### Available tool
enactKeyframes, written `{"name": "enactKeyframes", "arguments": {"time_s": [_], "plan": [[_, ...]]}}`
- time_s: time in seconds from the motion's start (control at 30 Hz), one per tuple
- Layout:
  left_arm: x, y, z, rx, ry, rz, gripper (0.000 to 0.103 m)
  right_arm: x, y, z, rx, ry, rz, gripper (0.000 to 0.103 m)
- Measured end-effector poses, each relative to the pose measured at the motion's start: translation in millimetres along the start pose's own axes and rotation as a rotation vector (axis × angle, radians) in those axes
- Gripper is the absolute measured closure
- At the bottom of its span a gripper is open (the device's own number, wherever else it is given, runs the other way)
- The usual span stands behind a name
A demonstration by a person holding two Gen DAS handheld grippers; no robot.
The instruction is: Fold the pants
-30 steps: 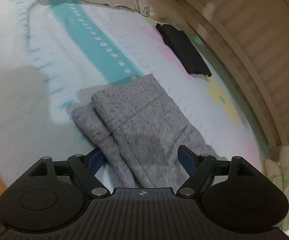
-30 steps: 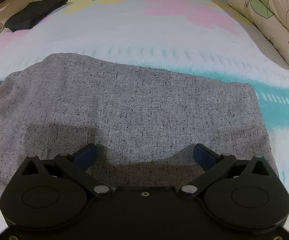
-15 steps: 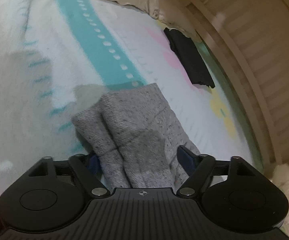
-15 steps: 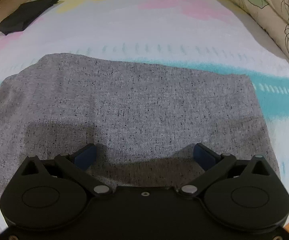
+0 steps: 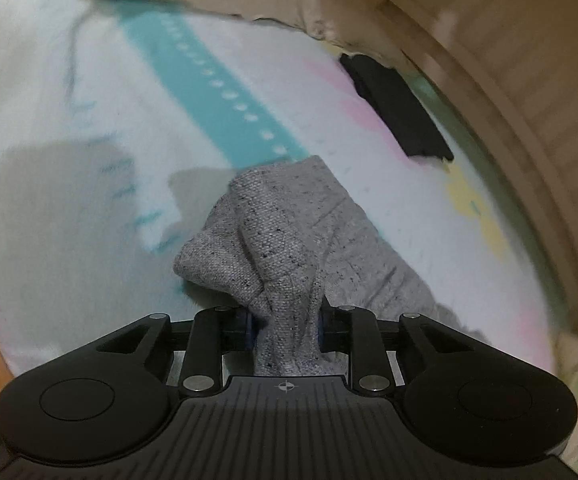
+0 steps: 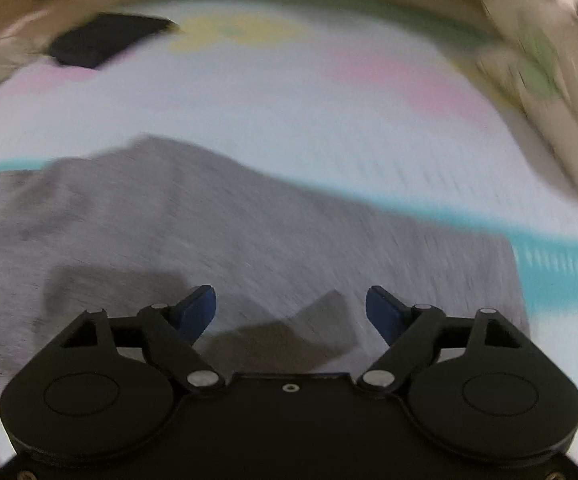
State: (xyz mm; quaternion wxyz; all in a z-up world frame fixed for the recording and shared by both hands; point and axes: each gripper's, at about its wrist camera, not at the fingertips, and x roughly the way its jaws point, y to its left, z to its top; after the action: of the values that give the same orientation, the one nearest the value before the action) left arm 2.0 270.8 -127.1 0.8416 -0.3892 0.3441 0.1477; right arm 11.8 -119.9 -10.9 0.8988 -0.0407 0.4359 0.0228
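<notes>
Pants (image 5: 289,240), grey and speckled, lie on the bed (image 5: 69,100), one end bunched up. The left hand-held gripper (image 5: 285,326) has just been closing and now pinches that bunched cloth between its pads. The right hand-held gripper (image 6: 291,310), jaws apart though just narrowing, hovers over the flat cloth, gripping nothing.

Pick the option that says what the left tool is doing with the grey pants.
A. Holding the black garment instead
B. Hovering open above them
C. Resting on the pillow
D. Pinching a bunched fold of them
D: the left tool has closed on a bunched, lifted fold of the grey pants, with cloth squeezed between its blue pads.
</notes>
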Motion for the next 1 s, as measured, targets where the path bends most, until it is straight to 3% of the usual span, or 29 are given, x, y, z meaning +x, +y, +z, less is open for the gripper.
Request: {"name": "enactKeyframes", "arguments": {"time_s": [0.13,0.27,0.37,0.5,0.6,0.7,0.77,0.87,1.0], "plan": [[0,-2,1,0.021,0.002,0.004,0.077,-14,43,12,-0.061,-0.084,0.134,0.019],[0,0,3,0.002,0.008,-0.004,0.077,-8,95,26,-0.117,-0.092,0.233,0.019],[1,0,3,0.001,0.008,-0.004,0.077,6,132,40,-0.186,-0.076,0.249,0.019],[2,1,4,-0.006,0.01,-0.01,0.077,41,164,53,-0.265,0.031,0.225,0.019],[2,1,4,-0.006,0.01,-0.012,0.077,58,164,60,-0.216,0.033,0.202,0.013],[1,2,4,-0.006,0.012,-0.014,0.077,65,158,72,-0.168,0.082,0.225,0.015],[1,2,4,-0.009,0.011,-0.017,0.077,58,150,79,-0.156,0.083,0.239,0.02],[1,2,4,-0.006,0.008,-0.015,0.077,40,131,82,-0.162,0.058,0.233,0.019],[1,1,3,-0.003,0.003,-0.013,0.077,16,96,76,-0.193,0.039,0.199,0.009]]}}
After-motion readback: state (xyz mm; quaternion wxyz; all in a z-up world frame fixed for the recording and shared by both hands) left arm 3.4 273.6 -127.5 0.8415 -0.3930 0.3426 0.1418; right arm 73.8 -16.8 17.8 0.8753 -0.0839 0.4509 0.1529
